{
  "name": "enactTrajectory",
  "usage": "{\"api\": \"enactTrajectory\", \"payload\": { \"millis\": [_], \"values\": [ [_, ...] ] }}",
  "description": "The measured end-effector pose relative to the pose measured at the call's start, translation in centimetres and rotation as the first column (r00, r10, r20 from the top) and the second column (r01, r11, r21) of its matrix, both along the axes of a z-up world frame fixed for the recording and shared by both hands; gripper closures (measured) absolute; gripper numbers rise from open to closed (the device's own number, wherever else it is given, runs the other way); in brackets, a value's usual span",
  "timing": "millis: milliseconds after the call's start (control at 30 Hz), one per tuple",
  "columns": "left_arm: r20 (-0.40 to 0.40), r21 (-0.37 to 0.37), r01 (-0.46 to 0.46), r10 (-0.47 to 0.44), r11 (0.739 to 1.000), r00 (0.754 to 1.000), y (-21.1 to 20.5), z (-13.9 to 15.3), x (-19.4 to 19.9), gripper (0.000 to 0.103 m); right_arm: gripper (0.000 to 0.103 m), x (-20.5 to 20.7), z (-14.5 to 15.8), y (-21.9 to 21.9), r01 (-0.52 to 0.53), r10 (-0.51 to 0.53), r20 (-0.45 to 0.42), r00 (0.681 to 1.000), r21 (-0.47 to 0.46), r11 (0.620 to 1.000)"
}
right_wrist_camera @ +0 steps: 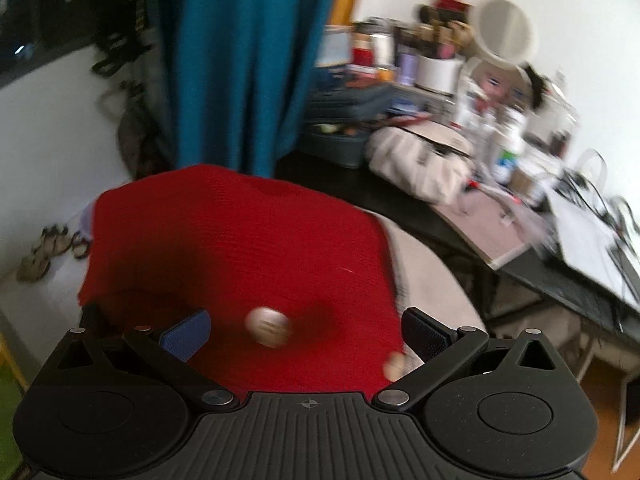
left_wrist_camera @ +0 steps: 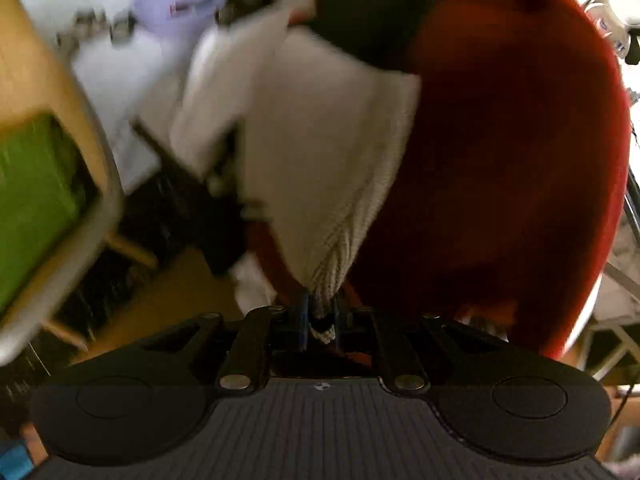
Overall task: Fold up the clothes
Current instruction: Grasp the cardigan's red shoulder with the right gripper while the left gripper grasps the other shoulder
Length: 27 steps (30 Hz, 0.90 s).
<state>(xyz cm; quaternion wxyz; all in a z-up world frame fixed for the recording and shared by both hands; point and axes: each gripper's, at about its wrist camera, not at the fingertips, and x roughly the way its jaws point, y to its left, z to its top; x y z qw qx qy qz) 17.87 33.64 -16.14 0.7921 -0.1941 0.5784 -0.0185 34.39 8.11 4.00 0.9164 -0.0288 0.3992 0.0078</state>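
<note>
Nearest, the left tongs [left_wrist_camera: 320,320] pinch a cream sweater [left_wrist_camera: 320,152] by one bunched edge; soft, floppy knit. Right tongs [right_wrist_camera: 308,334] gape empty, red cloth [right_wrist_camera: 240,248] at 12 o'clock.

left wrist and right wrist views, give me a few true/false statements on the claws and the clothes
1. The left claw is shut on a cream knit. True.
2. The right claw is clamped on the red cloth. False: its jaws stand wide apart, with the red cloth lying beyond them and no pad pressing on it.
3. The cream knit lies partly over the red cloth. True.
4. A yellow curtain hangs behind the red cloth in the right wrist view. False: the curtain there is blue.
5. A cluttered desk stands to the right of the red cloth in the right wrist view. True.
</note>
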Motion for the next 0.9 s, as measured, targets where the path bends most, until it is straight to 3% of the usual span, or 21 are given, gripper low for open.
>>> {"api": "enactTrajectory", "payload": {
  "millis": [100, 167, 200, 333, 433, 533, 633, 700, 767, 800, 833, 900],
  "values": [
    [0.092, 0.001, -0.023, 0.023, 1.0, 0.996, 0.8, 1.4, 0.0, 0.074, 0.001, 1.6, -0.2, 4.0, -0.084, 0.084, 0.012, 0.996, -0.047, 0.995],
    [0.157, 0.016, -0.039, 0.036, 0.999, 0.987, 1.3, 2.4, 0.2, 0.043, 0.001, 2.7, -0.4, 6.8, -0.151, 0.153, 0.016, 0.988, -0.077, 0.986],
    [0.179, 0.023, -0.052, 0.047, 0.998, 0.983, 1.6, 2.8, 0.6, 0.039, 0.001, 3.2, -0.8, 8.4, -0.192, 0.194, 0.011, 0.981, -0.096, 0.977],
    [0.185, 0.04, -0.106, 0.097, 0.994, 0.978, 2.7, 2.7, 0.9, 0.035, 0.001, 5.2, -3.2, 15.3, -0.371, 0.374, -0.027, 0.927, -0.205, 0.906],
    [0.154, 0.039, -0.176, 0.168, 0.984, 0.974, 3.6, 2.4, 0.4, 0.028, 0.001, 6.6, -6.7, 20.9, -0.492, 0.496, -0.075, 0.865, -0.322, 0.809],
    [0.117, 0.034, -0.26, 0.255, 0.965, 0.96, 5.0, 1.6, -1.5, 0.022, 0.001, 7.7, -10.9, 25.5, -0.532, 0.543, -0.118, 0.832, -0.447, 0.719],
    [0.088, 0.022, -0.337, 0.334, 0.941, 0.938, 6.2, 0.8, -2.8, 0.019, 0.001, 8.8, -14.6, 28.9, -0.5, 0.541, -0.133, 0.83, -0.606, 0.618],
    [0.073, 0.02, -0.374, 0.372, 0.927, 0.925, 6.7, 0.2, -3.3, 0.019, 0.002, 9.3, -15.4, 29.8, -0.465, 0.529, -0.104, 0.842, -0.635, 0.617],
    [0.081, 0.028, -0.398, 0.395, 0.917, 0.915, 7.1, 0.0, -3.5, 0.019, 0.039, 9.3, -14.8, 29.7, -0.443, 0.545, -0.032, 0.838, -0.623, 0.644],
    [0.096, 0.039, -0.406, 0.401, 0.913, 0.911, 7.2, 0.0, -3.4, 0.019, 0.084, 9.2, -14.1, 29.5, -0.441, 0.557, 0.003, 0.83, -0.607, 0.661],
    [0.12, 0.061, -0.403, 0.394, 0.913, 0.911, 7.1, 0.2, -3.2, 0.018, 0.097, 9.2, -13.2, 29.4, -0.451, 0.566, 0.027, 0.824, -0.574, 0.683],
    [0.172, 0.098, -0.372, 0.352, 0.923, 0.92, 6.8, 1.0, -2.3, 0.015, 0.098, 9.3, -10.5, 28.0, -0.45, 0.551, 0.102, 0.828, -0.464, 0.763]
  ]
}}
